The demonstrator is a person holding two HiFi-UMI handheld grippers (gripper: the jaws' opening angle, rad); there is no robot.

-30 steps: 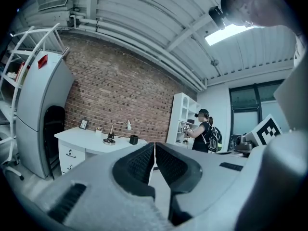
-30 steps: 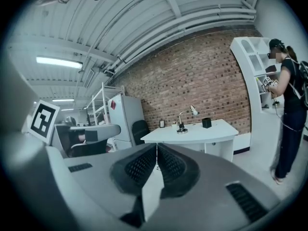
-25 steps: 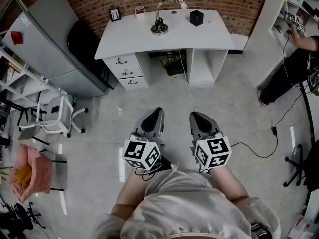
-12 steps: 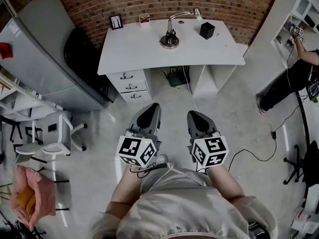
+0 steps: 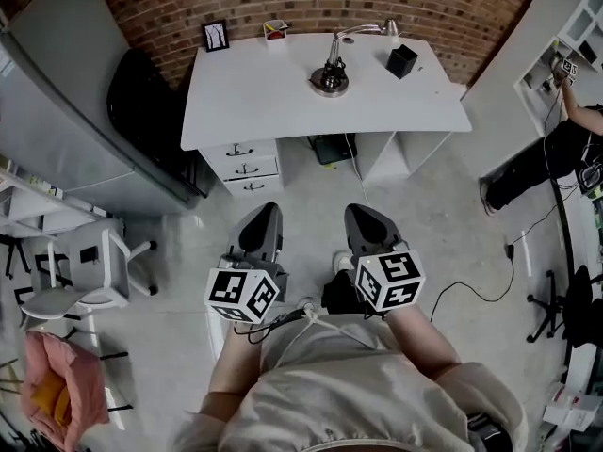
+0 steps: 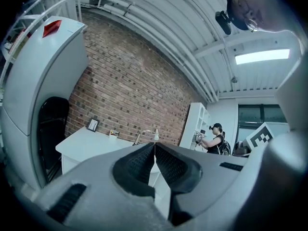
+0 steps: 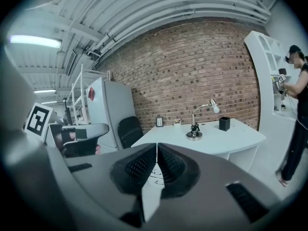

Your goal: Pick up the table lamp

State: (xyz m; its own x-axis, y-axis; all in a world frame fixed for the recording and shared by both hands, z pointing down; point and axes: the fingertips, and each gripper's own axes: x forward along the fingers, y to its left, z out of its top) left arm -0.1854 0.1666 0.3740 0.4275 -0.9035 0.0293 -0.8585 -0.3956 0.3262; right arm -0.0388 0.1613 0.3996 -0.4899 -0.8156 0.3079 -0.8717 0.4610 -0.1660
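The table lamp [image 5: 330,81] stands well ahead by the bench's [image 5: 254,97] back edge, nearer my right gripper [image 5: 363,217] than my left gripper [image 5: 263,217]; both are clenched, empty.

Ceiling strip light [image 6: 262,57] glares above the white desk [image 6: 84,140]; fisheye edges bulge and darken; my left gripper [image 6: 154,148] blurs close up.

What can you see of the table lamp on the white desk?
The table lamp looks like shiny metal: a round base, a thin curved neck and a small pale head reaching toward the black box. It stands upright near the back middle of the white desk. Only the desk touches it.
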